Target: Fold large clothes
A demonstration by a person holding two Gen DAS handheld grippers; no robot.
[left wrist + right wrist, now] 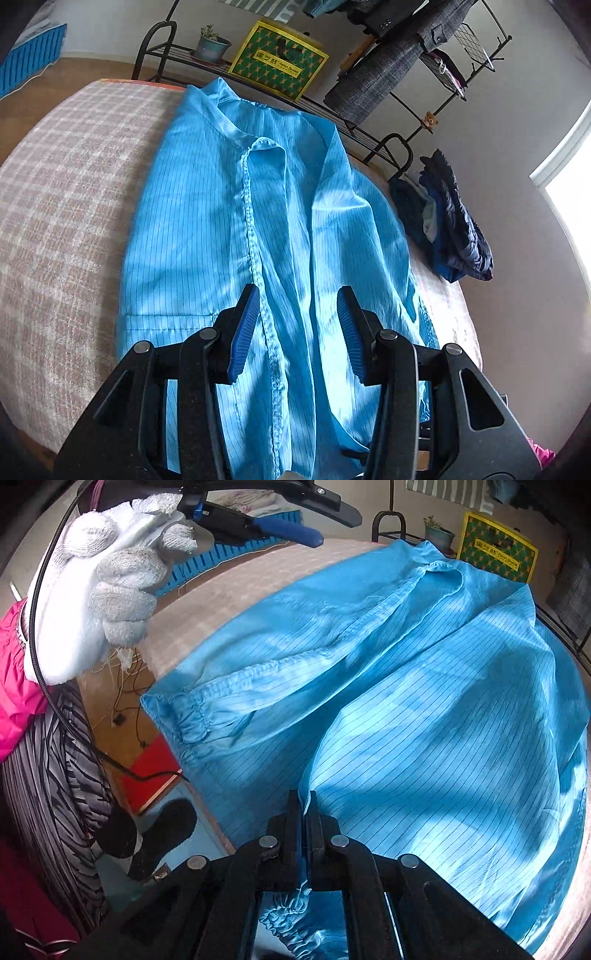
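Observation:
A bright blue pinstriped coat (221,221) lies front up on the checked table cover (66,192), collar at the far end and stitched placket running down its middle. My left gripper (299,291) hovers open over the placket, with nothing between its blue pads. In the right wrist view my right gripper (303,797) is shut on an edge of the coat (406,701), and a fold of the fabric is lifted across the body. One elastic cuff (188,716) lies at the table's left edge. A second cuff (291,915) hangs below the right gripper.
Behind the table stands a black rack with a plant pot (211,46), a yellow-green box (279,61) and a hanging grey coat (388,66). Dark clothes (447,221) are piled at the table's right. A white-gloved hand (103,583), cables and a black shoe (159,834) are at the left.

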